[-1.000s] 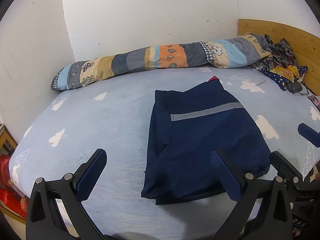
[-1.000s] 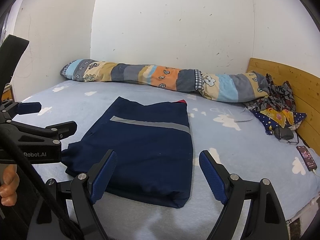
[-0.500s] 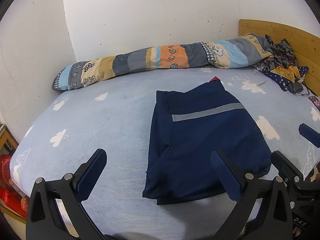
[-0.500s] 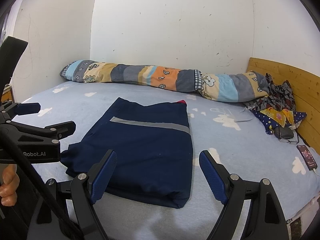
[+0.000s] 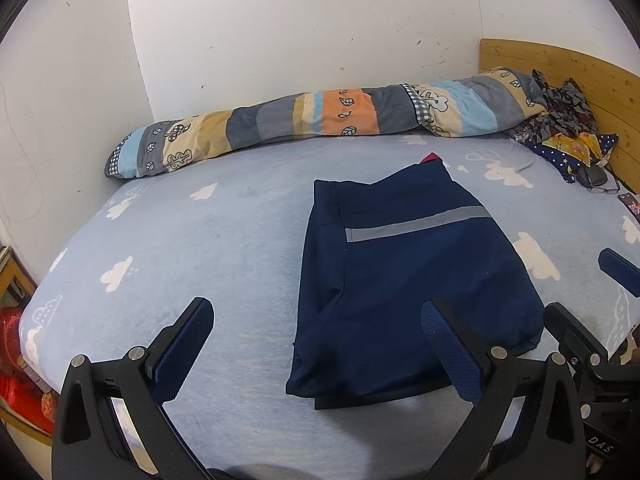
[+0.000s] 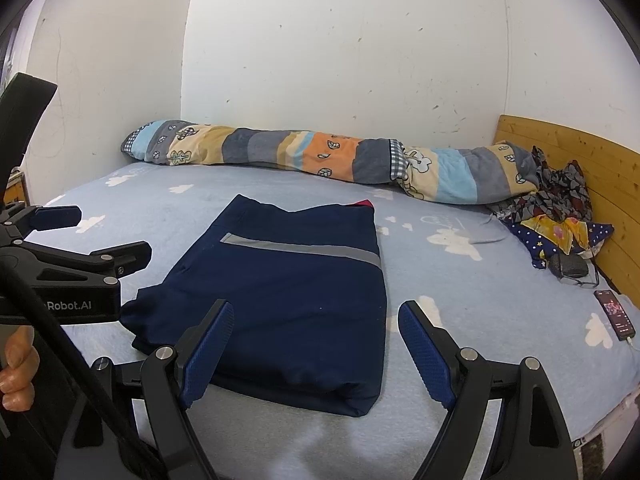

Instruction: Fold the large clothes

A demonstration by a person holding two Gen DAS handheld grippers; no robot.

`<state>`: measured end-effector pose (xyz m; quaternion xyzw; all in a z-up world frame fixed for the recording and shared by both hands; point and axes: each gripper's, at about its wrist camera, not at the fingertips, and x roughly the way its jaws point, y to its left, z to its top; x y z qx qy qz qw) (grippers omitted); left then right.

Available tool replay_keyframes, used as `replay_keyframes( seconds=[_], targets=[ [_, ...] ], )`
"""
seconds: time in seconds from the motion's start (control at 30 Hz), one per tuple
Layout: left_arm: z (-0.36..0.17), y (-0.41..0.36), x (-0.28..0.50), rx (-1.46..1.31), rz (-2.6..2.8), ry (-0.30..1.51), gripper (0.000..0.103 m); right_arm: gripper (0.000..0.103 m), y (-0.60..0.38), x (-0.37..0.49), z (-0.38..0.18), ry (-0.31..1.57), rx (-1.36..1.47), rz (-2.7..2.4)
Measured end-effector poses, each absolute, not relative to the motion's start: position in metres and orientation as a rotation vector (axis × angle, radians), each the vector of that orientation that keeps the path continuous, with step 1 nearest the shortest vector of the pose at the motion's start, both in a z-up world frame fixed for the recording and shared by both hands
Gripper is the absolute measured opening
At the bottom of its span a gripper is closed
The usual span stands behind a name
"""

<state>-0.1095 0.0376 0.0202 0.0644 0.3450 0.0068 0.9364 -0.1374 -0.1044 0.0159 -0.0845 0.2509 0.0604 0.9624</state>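
Observation:
A navy garment (image 5: 408,280) (image 6: 288,300) with a grey reflective stripe lies folded into a flat rectangle on the light blue bed; a bit of red lining peeks out at its far edge. My left gripper (image 5: 316,320) hovers above the bed's near edge, open and empty, its right finger over the garment's near part. My right gripper (image 6: 316,324) is also open and empty, held just above the garment's near right corner. The left gripper's fingers (image 6: 120,260) show at the left of the right wrist view, with a hand below them.
A long rolled patchwork quilt (image 5: 328,120) lies along the wall. At the wooden headboard (image 6: 568,152) sit crumpled patterned clothes (image 6: 556,208), a dark pouch with glasses (image 6: 572,268) and a phone (image 6: 614,312). Red items (image 5: 16,360) sit beside the bed at left.

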Motion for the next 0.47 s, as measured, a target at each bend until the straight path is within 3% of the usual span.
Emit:
replay_keyframes(
  seconds=[0.47],
  targets=[
    [0.0192,0.0433,-0.1096,0.114,0.032,0.715,0.103,0.088,-0.1021,-0.1374,0.0158,0.509,-0.156,0.137]
  ],
)
